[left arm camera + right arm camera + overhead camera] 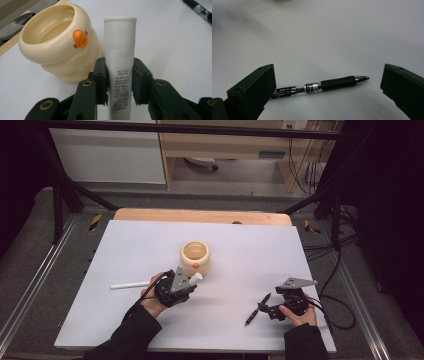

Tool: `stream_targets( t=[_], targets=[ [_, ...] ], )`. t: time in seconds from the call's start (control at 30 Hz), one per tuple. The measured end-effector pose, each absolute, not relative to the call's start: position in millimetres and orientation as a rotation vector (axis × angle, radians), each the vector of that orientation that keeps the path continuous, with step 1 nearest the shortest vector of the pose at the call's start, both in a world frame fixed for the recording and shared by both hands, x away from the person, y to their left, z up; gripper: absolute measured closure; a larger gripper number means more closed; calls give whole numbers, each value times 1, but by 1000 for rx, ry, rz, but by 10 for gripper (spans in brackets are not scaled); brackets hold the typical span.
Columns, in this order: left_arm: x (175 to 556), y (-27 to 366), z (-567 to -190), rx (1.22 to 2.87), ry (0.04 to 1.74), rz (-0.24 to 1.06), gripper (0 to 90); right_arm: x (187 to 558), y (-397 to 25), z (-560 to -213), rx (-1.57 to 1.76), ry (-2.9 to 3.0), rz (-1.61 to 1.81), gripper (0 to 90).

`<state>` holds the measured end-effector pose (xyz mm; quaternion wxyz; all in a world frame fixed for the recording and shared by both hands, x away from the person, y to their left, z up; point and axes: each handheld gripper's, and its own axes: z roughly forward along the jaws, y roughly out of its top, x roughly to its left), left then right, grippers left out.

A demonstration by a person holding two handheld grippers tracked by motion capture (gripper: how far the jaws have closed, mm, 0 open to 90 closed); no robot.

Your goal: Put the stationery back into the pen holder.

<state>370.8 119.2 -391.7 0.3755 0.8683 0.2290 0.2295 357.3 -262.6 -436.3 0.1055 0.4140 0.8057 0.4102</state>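
My left gripper (189, 283) is shut on a white tube (120, 47) with small printed text, which stands up between the jaws. Its cap (196, 278) sits just in front of a cream ringed cup (195, 257) with an orange beak. In the left gripper view the cup (55, 42) stands close on the left of the tube and looks hollow. My right gripper (269, 310) is open at the right front of the table. A black click pen (332, 83) lies flat on the white surface between its wide jaws (329, 76), untouched. The same pen (258, 308) points diagonally.
A thin white stick (130, 285) lies on the white table cover (240, 245), left of my left hand. A wooden strip (200, 215) runs along the far edge. Black frame bars and cables (330, 270) flank the table on the right.
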Motion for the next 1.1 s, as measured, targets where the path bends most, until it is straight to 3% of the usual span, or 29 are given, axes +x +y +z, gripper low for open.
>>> stream_targets(
  t=[0.57, 1.1],
  targets=[
    [390, 129, -365, 2073, 722, 502, 684, 357, -264, -437, 1206, 2383, 1215, 7],
    [405, 122, -326, 1970, 737, 535, 684, 357, -263, -438, 1197, 2389, 1213, 7]
  ],
)
